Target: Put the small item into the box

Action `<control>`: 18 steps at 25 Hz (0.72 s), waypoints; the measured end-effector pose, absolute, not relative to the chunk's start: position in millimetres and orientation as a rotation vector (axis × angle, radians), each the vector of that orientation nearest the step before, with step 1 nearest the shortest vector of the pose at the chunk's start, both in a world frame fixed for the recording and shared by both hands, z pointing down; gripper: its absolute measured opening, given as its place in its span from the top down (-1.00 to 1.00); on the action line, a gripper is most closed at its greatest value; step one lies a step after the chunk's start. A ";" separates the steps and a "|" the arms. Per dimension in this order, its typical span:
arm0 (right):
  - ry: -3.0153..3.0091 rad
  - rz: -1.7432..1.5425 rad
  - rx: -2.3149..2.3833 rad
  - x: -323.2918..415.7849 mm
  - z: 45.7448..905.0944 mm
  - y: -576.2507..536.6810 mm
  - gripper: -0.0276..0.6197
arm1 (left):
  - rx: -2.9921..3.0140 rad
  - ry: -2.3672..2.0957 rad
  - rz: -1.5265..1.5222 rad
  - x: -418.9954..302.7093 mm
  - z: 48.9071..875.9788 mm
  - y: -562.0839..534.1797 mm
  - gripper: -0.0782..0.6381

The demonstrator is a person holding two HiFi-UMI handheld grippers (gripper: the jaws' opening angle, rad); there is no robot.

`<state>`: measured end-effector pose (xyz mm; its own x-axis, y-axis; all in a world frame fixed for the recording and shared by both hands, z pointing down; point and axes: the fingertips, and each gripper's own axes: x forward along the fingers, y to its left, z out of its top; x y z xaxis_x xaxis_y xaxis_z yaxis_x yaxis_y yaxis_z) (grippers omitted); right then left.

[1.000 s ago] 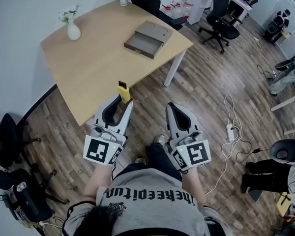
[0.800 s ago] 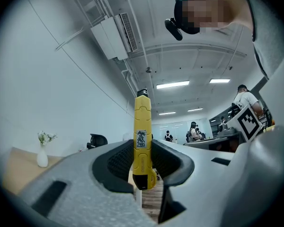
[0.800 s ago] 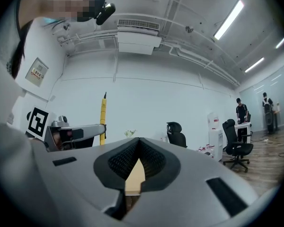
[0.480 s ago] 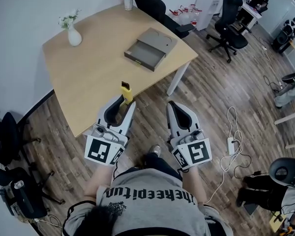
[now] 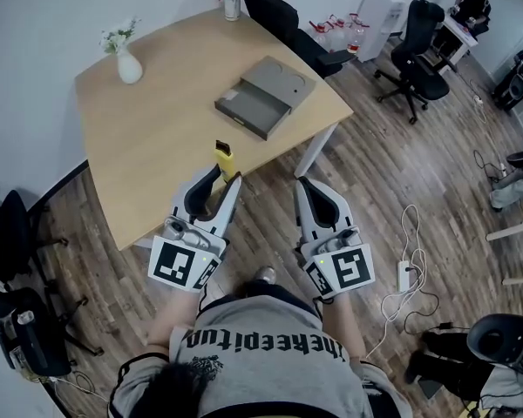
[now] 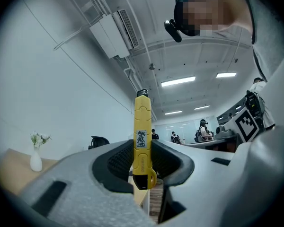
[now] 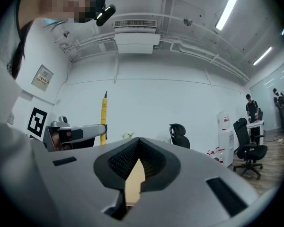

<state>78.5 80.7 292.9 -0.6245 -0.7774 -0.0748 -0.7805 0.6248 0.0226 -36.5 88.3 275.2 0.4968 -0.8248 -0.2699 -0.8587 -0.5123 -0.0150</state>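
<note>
My left gripper (image 5: 227, 181) is shut on a yellow utility knife (image 5: 224, 158), which stands upright out of the jaws just off the table's near edge. In the left gripper view the yellow knife (image 6: 142, 141) is clamped between the dark pads. A grey box (image 5: 264, 96) with its drawer pulled open lies on the wooden table (image 5: 157, 129), far ahead of both grippers. My right gripper (image 5: 309, 187) is shut with nothing in it, over the floor right of the left one. The right gripper view shows its closed pads (image 7: 138, 167) and the knife (image 7: 103, 117) at left.
A white vase with flowers (image 5: 126, 59) stands at the table's far left and a glass (image 5: 231, 3) at its far edge. Office chairs (image 5: 279, 7) sit behind the table, another (image 5: 418, 55) at right. A cable and power strip (image 5: 408, 273) lie on the wood floor.
The view has shifted slightly; the table and box appear a little nearer. Both grippers keep their pose, the left still holding the knife.
</note>
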 end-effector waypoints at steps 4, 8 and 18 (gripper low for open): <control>2.785 0.086 -1.304 93.5 293.7 64.9 0.90 | -2.568 1.490 0.352 -23.0 275.5 74.0 0.45; 2.796 0.077 -1.288 104.0 298.0 55.0 0.90 | -2.551 1.508 0.349 -12.8 276.8 65.5 0.45; 2.792 0.035 -1.283 108.4 303.8 26.9 0.90 | -2.561 1.514 0.329 -8.4 280.1 37.2 0.45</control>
<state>108.4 26.9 303.8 -0.6494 -0.7570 -0.0724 -0.7586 0.6515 -0.0079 -8.4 37.2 280.1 0.4669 -0.8447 -0.2616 -0.8771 -0.4800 -0.0155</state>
